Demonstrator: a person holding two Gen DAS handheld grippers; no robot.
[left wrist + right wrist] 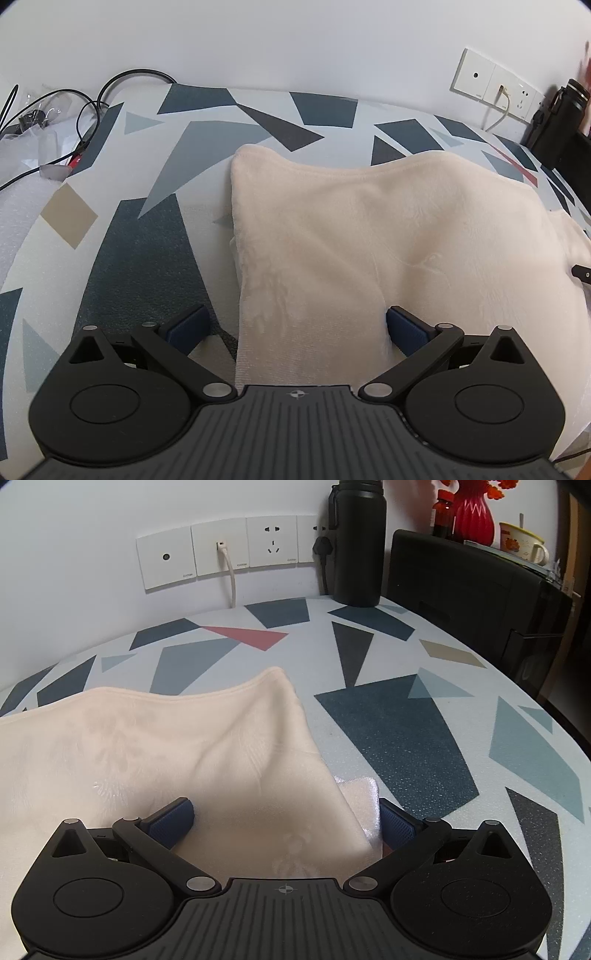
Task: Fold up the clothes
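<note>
A cream fleece cloth (388,236) lies folded on the table, which has a cover of grey, blue and white shapes (147,236). My left gripper (295,326) is open, its blue pads straddling the cloth's near left corner; the left pad rests on the table and the right pad presses on the fabric. In the right wrist view the cloth (147,746) fills the left half, its top layer rumpled and raised along the far edge. My right gripper (286,823) is open around the near right corner. A shiny white under-layer (360,797) peeks out by the right pad.
Black cables and clear plastic bags (44,118) lie at the table's far left. Wall sockets (218,550) with a white cord run along the back wall. At the far right stand a black bottle (358,542), a black box (472,598), a red vase (474,515) and a mug (522,542).
</note>
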